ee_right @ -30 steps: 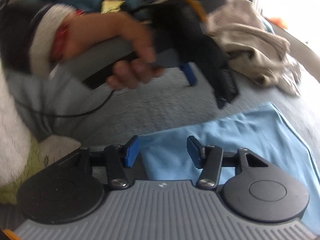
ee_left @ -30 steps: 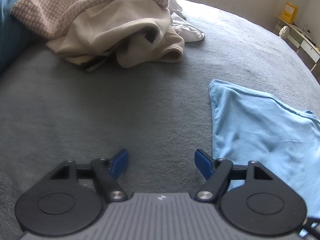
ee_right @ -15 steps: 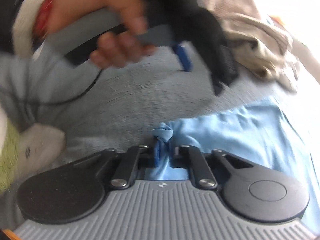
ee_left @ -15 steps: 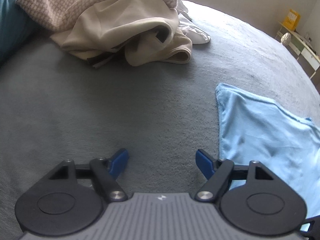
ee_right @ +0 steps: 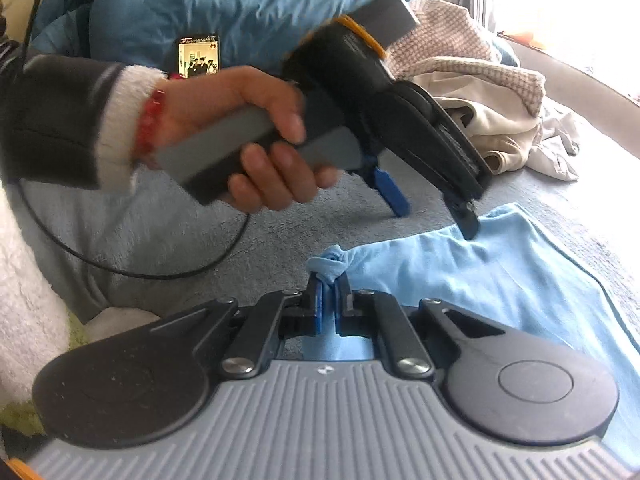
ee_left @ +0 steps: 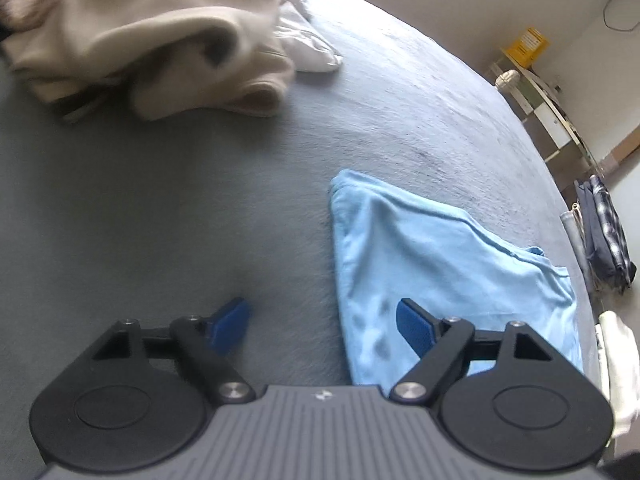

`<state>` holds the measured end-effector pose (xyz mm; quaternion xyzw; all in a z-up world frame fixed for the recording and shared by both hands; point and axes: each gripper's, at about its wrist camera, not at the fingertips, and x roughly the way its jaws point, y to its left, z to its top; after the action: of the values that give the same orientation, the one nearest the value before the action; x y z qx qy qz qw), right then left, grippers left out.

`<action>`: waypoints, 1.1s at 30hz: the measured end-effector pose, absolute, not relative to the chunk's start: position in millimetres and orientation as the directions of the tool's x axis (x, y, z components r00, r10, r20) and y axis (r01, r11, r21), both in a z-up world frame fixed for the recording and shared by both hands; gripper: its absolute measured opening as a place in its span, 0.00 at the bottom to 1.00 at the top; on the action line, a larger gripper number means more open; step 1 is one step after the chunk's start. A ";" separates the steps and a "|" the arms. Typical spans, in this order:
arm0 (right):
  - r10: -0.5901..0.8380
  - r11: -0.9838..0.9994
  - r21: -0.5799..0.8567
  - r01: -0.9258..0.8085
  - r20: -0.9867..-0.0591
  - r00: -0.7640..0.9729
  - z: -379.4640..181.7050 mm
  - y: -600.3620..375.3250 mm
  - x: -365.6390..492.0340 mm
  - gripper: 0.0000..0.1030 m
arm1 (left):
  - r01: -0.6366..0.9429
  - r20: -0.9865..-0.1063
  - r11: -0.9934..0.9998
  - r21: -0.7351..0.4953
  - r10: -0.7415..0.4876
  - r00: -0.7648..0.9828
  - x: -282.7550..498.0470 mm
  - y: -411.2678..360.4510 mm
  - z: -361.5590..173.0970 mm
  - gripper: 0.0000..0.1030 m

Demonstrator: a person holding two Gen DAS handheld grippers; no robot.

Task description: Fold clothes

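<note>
Right gripper (ee_right: 329, 312) at 6 o'clock of right view, blue pads (ee_right: 317, 307) squeezed almost together, pinching bunched corner of light blue shirt (ee_right: 460, 280). Left gripper (ee_left: 324, 320) low in own view, jaws spread wide, nothing between; one blue pad at 7 o'clock, other at 5 o'clock. Left hand (ee_right: 256, 136) at 10 o'clock in right view, fingers (ee_right: 276, 176) wrapped round grey handle, tool tilted down, one tip touching shirt.
</note>
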<state>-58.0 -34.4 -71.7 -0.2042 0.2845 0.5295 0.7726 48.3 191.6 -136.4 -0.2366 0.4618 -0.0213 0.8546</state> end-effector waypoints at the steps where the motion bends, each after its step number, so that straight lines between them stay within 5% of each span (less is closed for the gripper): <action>1: 0.703 0.358 -0.015 -0.934 -0.654 0.280 -71.2 -35.1 -58.1 0.04 | -0.168 -0.777 0.897 -0.408 -0.245 0.580 53.7 188.1 -136.9 0.79; 10: 0.719 0.372 -0.030 -0.928 -0.622 0.309 -63.0 -44.5 -59.7 0.04 | -0.085 -0.754 0.899 -0.429 -0.305 0.581 87.4 173.1 -137.4 0.52; 18: 0.727 0.422 -0.017 -0.906 -0.592 0.349 -53.9 -61.1 -56.9 0.04 | -0.154 -0.759 0.863 -0.482 -0.323 0.565 109.6 169.4 -143.4 0.09; 25: 0.724 0.482 0.007 -0.876 -0.567 0.394 -43.5 -82.2 -51.0 0.04 | -0.178 -0.771 0.870 -0.460 -0.292 0.566 119.9 148.1 -115.8 0.07; 33: 0.690 0.633 0.051 -0.773 -0.491 0.532 -26.3 -153.7 -47.9 0.04 | -0.016 -0.796 0.931 -0.364 -0.302 0.524 158.7 52.1 -54.5 0.07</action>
<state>-47.9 -153.7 -26.3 -0.0863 0.2403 0.4197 0.8710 158.7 52.1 -54.5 -0.1654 0.4807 -0.0836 0.8571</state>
